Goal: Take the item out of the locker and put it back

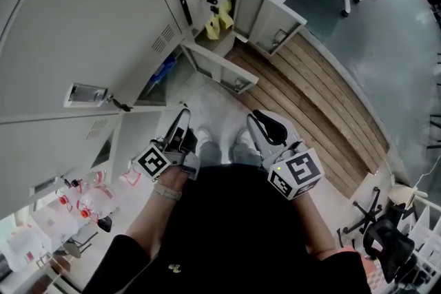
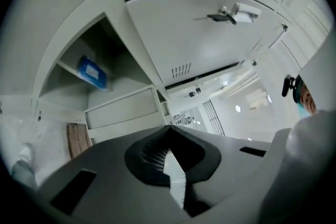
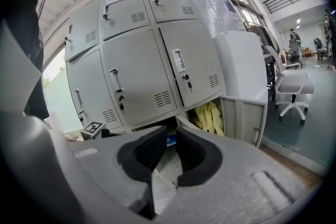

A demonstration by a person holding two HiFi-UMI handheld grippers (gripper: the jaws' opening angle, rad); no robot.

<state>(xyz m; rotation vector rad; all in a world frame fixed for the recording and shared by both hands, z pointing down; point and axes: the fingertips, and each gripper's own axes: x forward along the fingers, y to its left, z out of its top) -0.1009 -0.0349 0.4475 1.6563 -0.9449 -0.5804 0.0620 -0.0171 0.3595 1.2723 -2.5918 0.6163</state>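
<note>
The left gripper (image 2: 169,132) is pressed together, empty. The right gripper (image 3: 170,138) is spread. A flat blue pack (image 2: 93,72) sits in the smooth metal locker (image 2: 118,68).

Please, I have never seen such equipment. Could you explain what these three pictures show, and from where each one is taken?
There is no robot: a person stands before grey lockers, holding a two-jaw gripper in each hand. The head view looks down from a camera on the person's head; the other two views come from cameras riding on the grippers. The left gripper is shut and empty; the right gripper is slightly open, also empty. One open locker holds a blue item, its neighbour a yellow item.
</note>
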